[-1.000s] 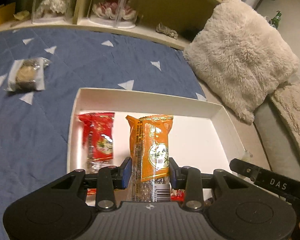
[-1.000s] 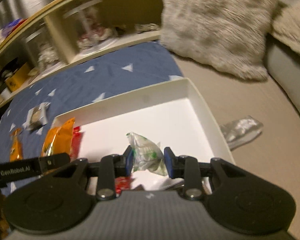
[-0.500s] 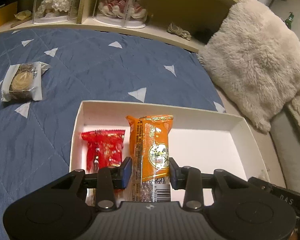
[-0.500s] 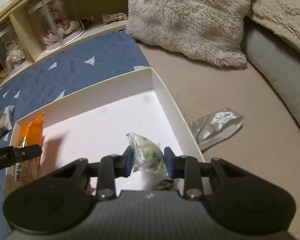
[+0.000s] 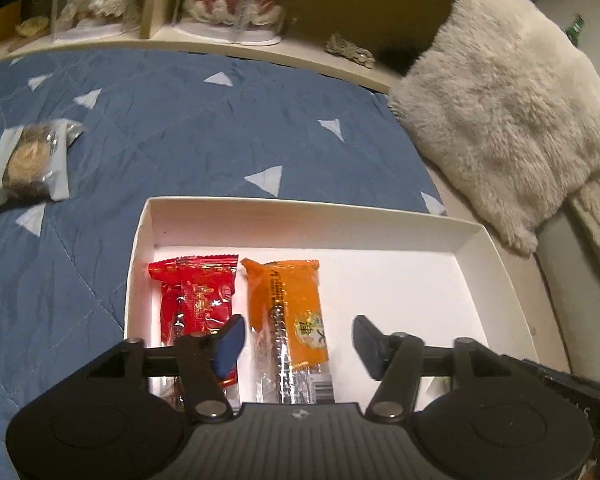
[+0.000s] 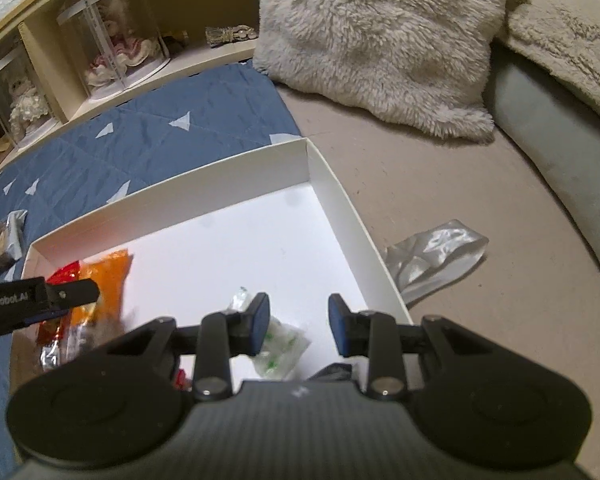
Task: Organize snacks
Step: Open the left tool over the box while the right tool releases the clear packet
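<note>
the white box [image 5: 342,224] looks like smooth matt card. the red snack pack [image 5: 196,296] and orange snack pack [image 5: 286,300] are shiny crinkly plastic. the silver bag [image 6: 436,254] is shiny foil. the blue blanket [image 5: 180,120] is soft stitched cloth. the pillow [image 5: 500,108] is fluffy fur. the left gripper [image 5: 298,342] is dull black plastic.

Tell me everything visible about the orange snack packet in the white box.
The orange snack packet is a long glossy pillow-style wrapper with crimped ends, a back seam, a round green-and-white logo, a clear section and a barcode at its near end. It lies flat on the floor of the white box, lengthwise, right beside the red snack packet. The left hand-held gripper straddles it with jaws open, pads clear of it.
</note>
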